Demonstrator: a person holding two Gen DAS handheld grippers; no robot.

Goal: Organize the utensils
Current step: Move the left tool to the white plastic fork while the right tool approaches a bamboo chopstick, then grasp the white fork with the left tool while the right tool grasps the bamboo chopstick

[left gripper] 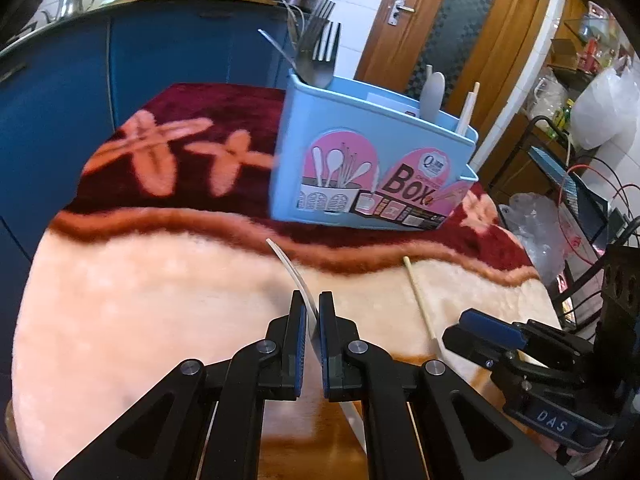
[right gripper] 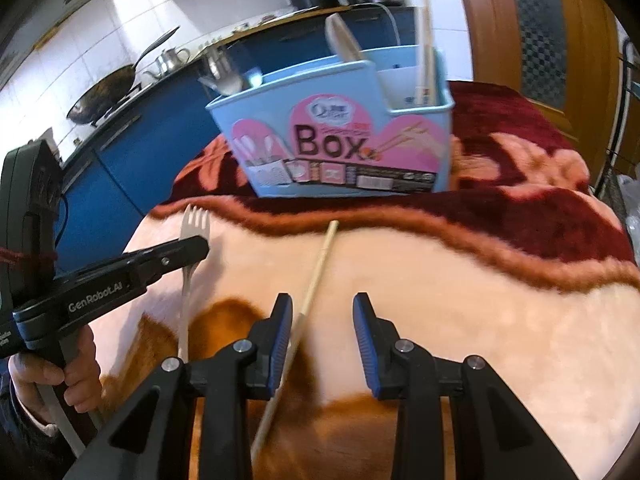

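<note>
My left gripper (left gripper: 313, 300) is shut on a metal fork (left gripper: 294, 276), seen edge-on in its own view; in the right wrist view the fork (right gripper: 194, 224) shows its tines beyond the left gripper (right gripper: 192, 250), just above the blanket. A wooden chopstick (right gripper: 310, 292) lies on the blanket; it also shows in the left wrist view (left gripper: 420, 296). My right gripper (right gripper: 322, 312) is open with the chopstick between its fingers, close to the left finger. A blue utensil box (left gripper: 372, 160) stands beyond, holding forks, spoons and chopsticks; it also shows in the right wrist view (right gripper: 340, 140).
A pink and dark red plush blanket (left gripper: 160, 280) covers the table. Blue kitchen cabinets (left gripper: 80, 80) stand behind. A wooden door (left gripper: 460, 20) and a cart with bags (left gripper: 560, 180) are to the right. A wok (right gripper: 104, 96) sits on the counter.
</note>
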